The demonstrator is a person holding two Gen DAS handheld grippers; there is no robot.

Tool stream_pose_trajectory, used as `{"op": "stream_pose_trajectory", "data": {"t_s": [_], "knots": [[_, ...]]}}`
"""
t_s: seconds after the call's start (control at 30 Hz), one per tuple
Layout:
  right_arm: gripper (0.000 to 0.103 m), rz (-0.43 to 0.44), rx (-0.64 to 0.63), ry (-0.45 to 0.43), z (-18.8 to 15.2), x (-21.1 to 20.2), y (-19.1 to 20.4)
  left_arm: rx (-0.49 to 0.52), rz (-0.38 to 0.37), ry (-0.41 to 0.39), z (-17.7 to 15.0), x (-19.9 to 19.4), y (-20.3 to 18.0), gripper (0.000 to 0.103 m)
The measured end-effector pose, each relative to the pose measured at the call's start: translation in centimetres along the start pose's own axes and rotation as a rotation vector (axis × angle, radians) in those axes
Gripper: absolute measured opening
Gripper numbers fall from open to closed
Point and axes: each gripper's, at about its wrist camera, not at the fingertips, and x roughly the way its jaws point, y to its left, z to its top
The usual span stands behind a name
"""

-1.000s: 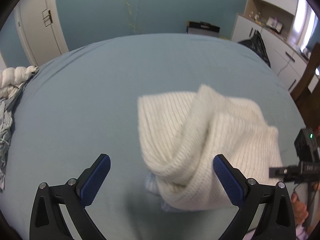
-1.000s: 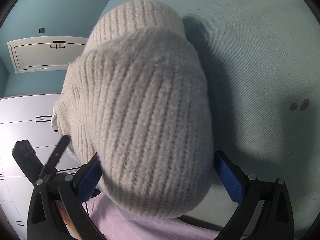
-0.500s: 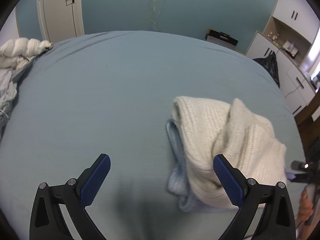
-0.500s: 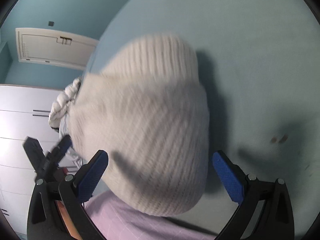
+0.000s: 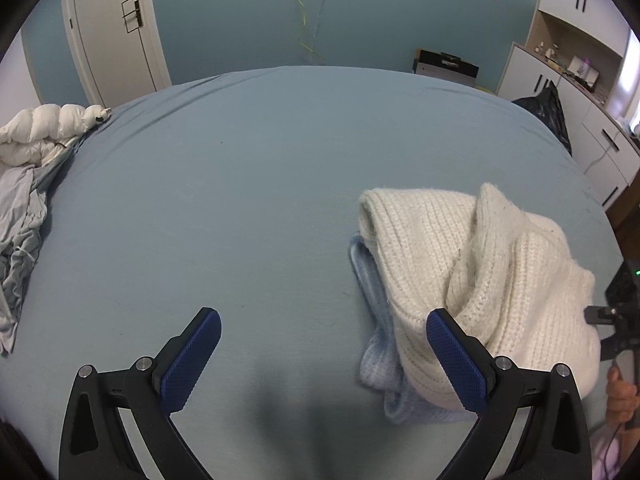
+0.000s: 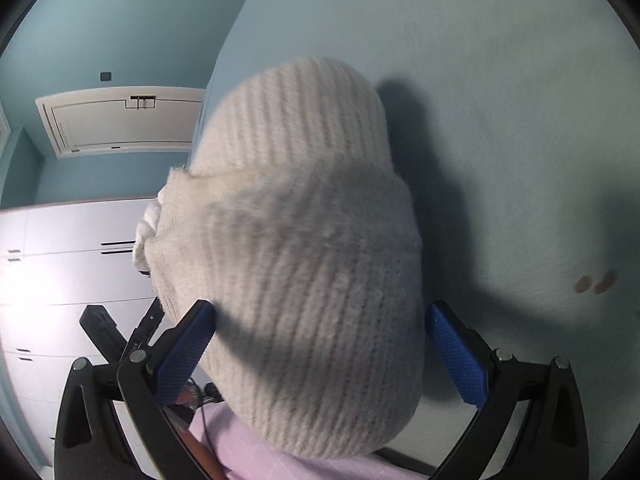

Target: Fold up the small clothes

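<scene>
My left gripper (image 5: 323,354) hangs released over the bed (image 5: 256,184), nothing between its pads. The white knit sweater (image 5: 472,272) lies bunched just beyond its right fingertip, on top of a pale blue garment (image 5: 372,344). My right gripper (image 6: 320,350) is spread wide too — the knit bulges between its pads, seemingly unpinched. It looks soft, thick and stretchy, likely to sag — I'd pinch a ribbed edge.

Teal wall (image 5: 240,20), white door (image 5: 116,36), blue-sheeted bed (image 5: 240,184), white cabinets (image 5: 592,136)
</scene>
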Motion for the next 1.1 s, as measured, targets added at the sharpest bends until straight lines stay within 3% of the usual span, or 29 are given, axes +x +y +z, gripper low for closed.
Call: {"op": "stream_pose_trajectory", "data": {"t_s": [0.13,0.23,0.4,0.57,0.7,0.77,0.93,1.03,1.1], "knots": [[0.103,0.113,0.059,0.031,0.3,0.4,-2.1,-0.107,-0.111,0.010,0.8,0.9,1.8,0.103],[0.103,0.169,0.081,0.047,0.3,0.7,-3.3,-0.223,-0.128,0.052,0.9,3.1,3.6,0.103],[0.103,0.199,0.081,0.047,0.3,0.4,-4.2,-0.306,-0.369,0.191,0.1,8.0,3.6,0.103],[0.103,0.223,0.088,0.054,0.2,0.4,-5.7,-0.330,-0.448,0.272,-0.3,11.6,2.7,0.103],[0.103,0.247,0.097,0.056,-0.1,1.1,-6.5,-0.492,-0.662,0.423,-1.6,16.0,3.2,0.103],[0.103,0.255,0.100,0.059,-0.1,1.1,-6.9,-0.527,-0.732,0.462,-2.6,17.4,2.7,0.103],[0.103,0.243,0.094,0.045,0.4,1.7,-7.0,-0.523,-0.799,0.472,-3.1,17.7,1.7,0.096],[0.102,0.226,0.056,0.051,0.2,1.5,-6.7,-0.518,-0.829,0.454,-2.9,17.8,2.3,0.081],[0.102,0.173,-0.019,0.022,0.0,1.2,-5.2,-0.473,-0.812,0.392,-2.0,16.3,2.0,0.075]]}}
